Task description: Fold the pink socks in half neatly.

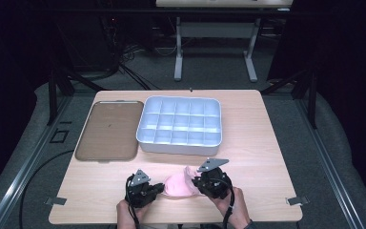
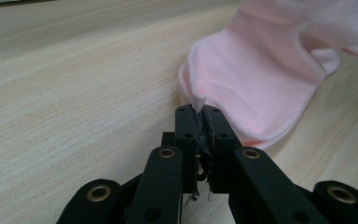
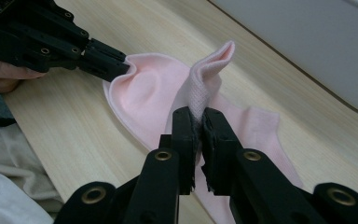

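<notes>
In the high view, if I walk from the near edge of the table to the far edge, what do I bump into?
The person's hands → the two grippers pinching the pink sock between them, left gripper and right gripper → the white divided tray beside the brown tray.

Two hand-held grippers, left gripper (image 1: 158,189) and right gripper (image 1: 196,182), are gripping a pink sock (image 1: 178,185) at the bench's (image 1: 262,143) near edge.

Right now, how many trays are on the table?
2: a brown flat tray at the far left, and a white compartment tray just right of it.
</notes>
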